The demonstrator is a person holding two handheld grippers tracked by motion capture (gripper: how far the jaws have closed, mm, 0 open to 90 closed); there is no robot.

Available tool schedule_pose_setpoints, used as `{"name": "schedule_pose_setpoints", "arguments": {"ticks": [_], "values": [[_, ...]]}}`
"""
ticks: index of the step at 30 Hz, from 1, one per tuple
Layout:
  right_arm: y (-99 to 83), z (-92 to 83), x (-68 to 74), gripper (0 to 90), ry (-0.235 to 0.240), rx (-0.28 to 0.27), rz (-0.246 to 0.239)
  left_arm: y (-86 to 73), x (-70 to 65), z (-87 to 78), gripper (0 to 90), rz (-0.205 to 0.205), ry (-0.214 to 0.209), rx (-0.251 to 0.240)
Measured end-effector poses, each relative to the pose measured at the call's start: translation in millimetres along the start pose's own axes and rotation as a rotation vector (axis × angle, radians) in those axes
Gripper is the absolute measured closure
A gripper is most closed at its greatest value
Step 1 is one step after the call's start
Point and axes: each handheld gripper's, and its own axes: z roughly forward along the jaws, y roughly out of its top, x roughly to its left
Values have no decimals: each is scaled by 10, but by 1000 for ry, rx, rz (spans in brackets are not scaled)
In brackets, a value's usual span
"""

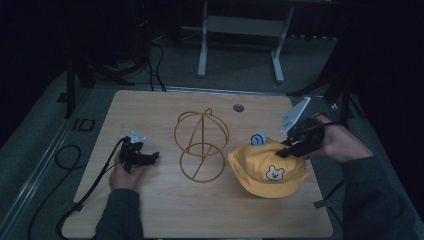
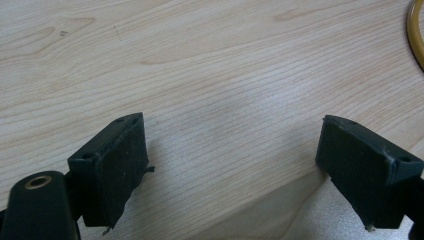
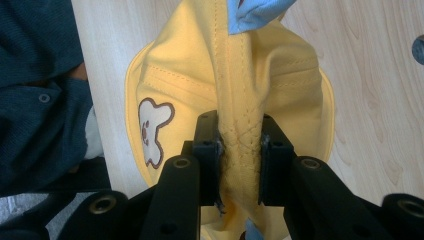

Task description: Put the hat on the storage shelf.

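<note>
Left gripper (image 1: 152,157), lower left of high view, fingers (image 2: 112,165) spread, nothing between, over light wooden worktop (image 2: 210,75).

Right gripper (image 3: 240,150) fingers clenched on crown fold of soft yellow cotton bucket hat with bear patch (image 1: 267,170), lower right of centre. Light, floppy, sags when lifted; stitched crown seam gives surest hold.

Gold wire hat stand (image 1: 201,145) at centre, beside hat.

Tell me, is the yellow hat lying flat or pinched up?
Pinched up: the right gripper squeezes a fold of the yellow hat at its crown.

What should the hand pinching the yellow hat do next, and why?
Probably lift the hat a little higher and carry it toward the wire stand. The right gripper is pinched shut on a fold at the hat's top, but the brim looks low over the table, and the stand is bare.
</note>
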Motion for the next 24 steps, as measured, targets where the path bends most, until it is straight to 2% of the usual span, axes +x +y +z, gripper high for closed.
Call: {"name": "schedule_pose_setpoints", "arguments": {"ticks": [10, 19, 24], "values": [[-24, -122, -141, 753, -13, 5, 36, 0, 0, 0, 129, 0, 0, 0], [-38, -184, -284, 753, -16, -16, 76, 2, 0, -3, 129, 0, -1, 4], [-42, -248, -334, 752, -20, -37, 83, 2, 1, -3, 129, 0, -1, 4]]}}
